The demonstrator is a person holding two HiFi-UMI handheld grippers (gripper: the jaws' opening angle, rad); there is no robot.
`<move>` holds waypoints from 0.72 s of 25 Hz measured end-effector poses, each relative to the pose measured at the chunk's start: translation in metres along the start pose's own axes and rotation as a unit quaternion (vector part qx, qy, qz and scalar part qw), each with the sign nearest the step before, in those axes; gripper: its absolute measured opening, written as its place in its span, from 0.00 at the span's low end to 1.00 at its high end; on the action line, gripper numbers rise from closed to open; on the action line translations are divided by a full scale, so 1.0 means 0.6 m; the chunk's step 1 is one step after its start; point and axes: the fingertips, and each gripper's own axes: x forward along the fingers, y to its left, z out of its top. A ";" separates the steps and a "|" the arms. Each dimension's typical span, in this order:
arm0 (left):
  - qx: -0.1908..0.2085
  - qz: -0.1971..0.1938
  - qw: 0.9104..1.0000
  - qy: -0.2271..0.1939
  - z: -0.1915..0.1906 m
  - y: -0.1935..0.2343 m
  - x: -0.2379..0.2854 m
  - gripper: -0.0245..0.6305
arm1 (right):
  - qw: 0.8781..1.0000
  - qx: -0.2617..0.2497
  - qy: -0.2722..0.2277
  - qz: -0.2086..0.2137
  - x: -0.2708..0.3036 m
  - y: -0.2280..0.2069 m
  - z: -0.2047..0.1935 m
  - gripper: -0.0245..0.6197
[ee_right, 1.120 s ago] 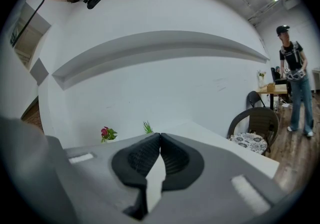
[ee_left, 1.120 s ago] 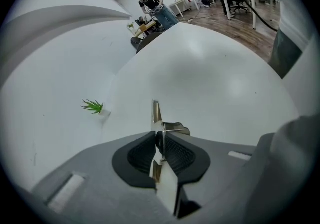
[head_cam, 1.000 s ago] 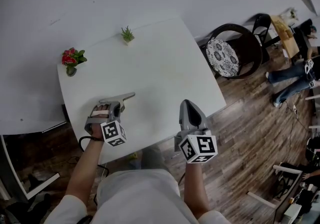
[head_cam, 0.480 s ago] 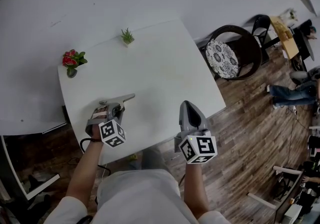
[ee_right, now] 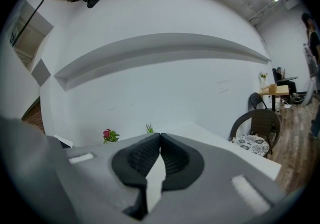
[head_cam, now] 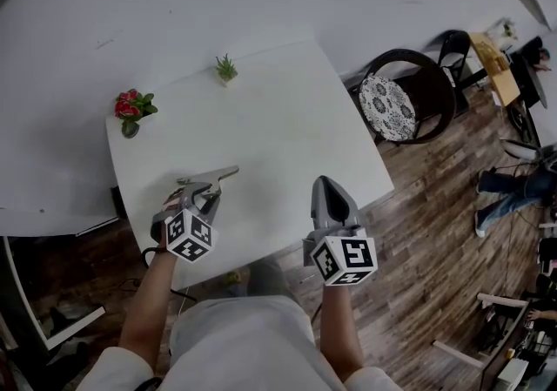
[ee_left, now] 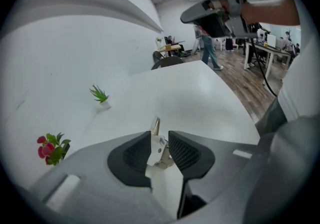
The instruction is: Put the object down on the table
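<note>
A small silver metal tool [head_cam: 211,177] lies at the near left of the white table [head_cam: 270,119], its thin tip pointing right. My left gripper [head_cam: 209,192] stands over its near end. In the left gripper view the tool [ee_left: 156,144] sits between the dark pads [ee_left: 183,152], and the jaws are opening with a gap showing beside it. My right gripper [head_cam: 325,182] hovers above the table's near right edge. Its jaws are shut on nothing, and its pads [ee_right: 176,157] meet in the right gripper view.
A pot of red flowers [head_cam: 130,109] stands at the table's far left corner and a small green plant [head_cam: 226,68] at its far edge. A dark chair with a patterned cushion [head_cam: 390,102] stands to the right. A person's legs [head_cam: 513,180] show on the wooden floor at the far right.
The left gripper's jaws have opened round the metal tool and its cube has dropped back slightly towards me. The tool stays in place. The person at the right has walked on.
</note>
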 end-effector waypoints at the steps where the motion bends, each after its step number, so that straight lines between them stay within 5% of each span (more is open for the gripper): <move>1: -0.018 0.004 1.000 -0.008 0.003 0.006 -0.006 0.22 | 1.000 0.000 -0.001 0.000 -0.002 0.003 0.001 0.04; 9: -0.135 0.050 0.987 -0.074 0.026 0.055 -0.071 0.14 | 1.000 -0.008 -0.010 0.001 -0.020 0.029 0.011 0.04; 18: -0.178 0.094 0.972 -0.125 0.039 0.093 -0.138 0.07 | 1.000 -0.015 -0.018 0.002 -0.046 0.058 0.018 0.04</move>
